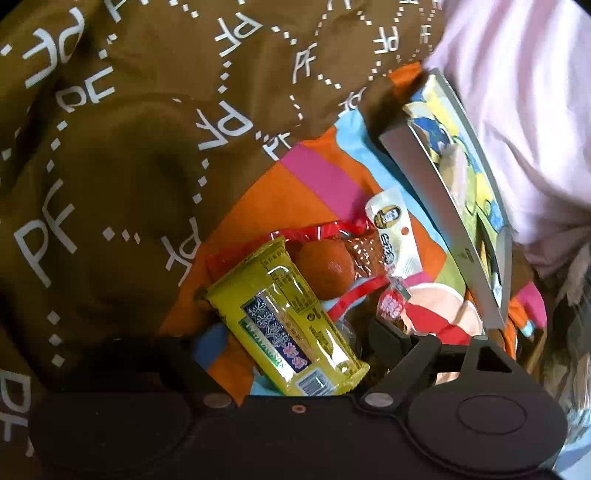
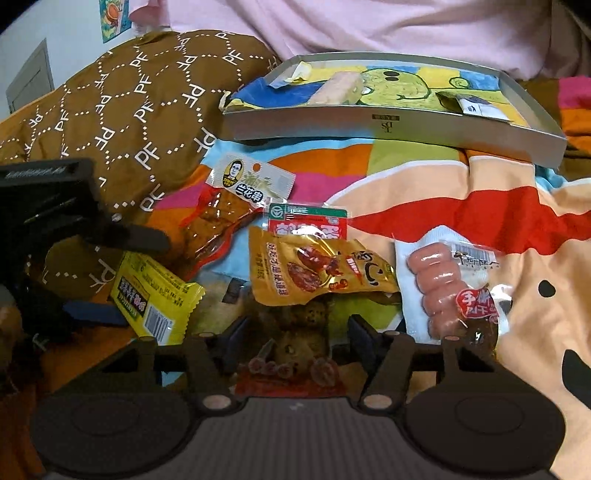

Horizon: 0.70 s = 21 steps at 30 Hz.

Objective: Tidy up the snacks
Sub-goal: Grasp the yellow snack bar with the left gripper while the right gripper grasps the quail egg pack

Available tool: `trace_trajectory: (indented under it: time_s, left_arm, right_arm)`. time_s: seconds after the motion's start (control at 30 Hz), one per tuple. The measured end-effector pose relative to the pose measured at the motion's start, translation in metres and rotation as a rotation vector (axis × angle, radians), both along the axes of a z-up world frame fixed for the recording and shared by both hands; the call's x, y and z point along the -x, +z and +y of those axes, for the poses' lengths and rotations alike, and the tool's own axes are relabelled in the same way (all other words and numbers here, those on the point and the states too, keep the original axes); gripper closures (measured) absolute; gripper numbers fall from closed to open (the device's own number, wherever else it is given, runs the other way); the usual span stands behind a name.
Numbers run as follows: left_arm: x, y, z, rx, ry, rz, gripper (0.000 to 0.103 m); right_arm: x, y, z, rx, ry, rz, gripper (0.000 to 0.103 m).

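Snack packets lie on a colourful bedspread. My left gripper point(image 1: 295, 332) is open, its jaws on either side of a yellow packet point(image 1: 291, 325); the packet and gripper point(image 2: 110, 273) also show in the right wrist view, the packet point(image 2: 155, 299) at lower left. My right gripper point(image 2: 295, 332) is open over a dark snack packet point(image 2: 295, 343), below a golden meat packet point(image 2: 317, 273). A sausage packet point(image 2: 447, 291) lies to the right. A red clear packet point(image 1: 332, 266) and a white-topped packet point(image 2: 236, 199) lie beyond. A grey tray point(image 2: 406, 125) holds a few snacks.
A brown patterned quilt point(image 1: 129, 147) is bunched up on the left, also in the right wrist view point(image 2: 129, 107). A person in pink clothing point(image 2: 369, 26) sits behind the tray. A red-and-green packet point(image 2: 306, 221) lies mid-pile.
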<state>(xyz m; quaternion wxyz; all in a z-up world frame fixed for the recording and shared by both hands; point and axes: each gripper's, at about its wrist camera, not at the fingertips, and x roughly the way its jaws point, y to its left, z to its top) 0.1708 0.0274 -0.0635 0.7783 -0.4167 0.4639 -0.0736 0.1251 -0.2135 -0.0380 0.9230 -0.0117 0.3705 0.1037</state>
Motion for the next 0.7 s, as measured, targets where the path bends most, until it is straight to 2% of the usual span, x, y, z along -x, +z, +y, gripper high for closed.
trace_trajectory:
  time_s: [0.13,0.23,0.37,0.57,0.7]
  left_arm:
    - [-0.006,-0.001,-0.003,-0.001,0.009,0.02,0.015]
    - [-0.009,-0.001,-0.007,-0.031,0.001,0.02,0.017]
    - [-0.008,-0.001,-0.011,-0.1,-0.012,0.019,0.032]
    - [-0.001,-0.004,-0.008,-0.109,-0.007,-0.011,0.038]
    - [0.007,-0.001,-0.007,-0.114,-0.025,-0.044,0.041]
  right_arm:
    - [-0.001,-0.001,0.001,0.005,-0.006,0.001,0.039]
    - [-0.002,-0.002,0.002,0.001,-0.011,0.004,0.038]
    - [-0.003,-0.004,0.002,-0.001,-0.018,0.011,0.038]
    - [-0.005,-0.008,0.005,0.003,-0.032,0.02,0.037]
    - [-0.005,-0.008,0.009,0.022,-0.033,0.027,0.042]
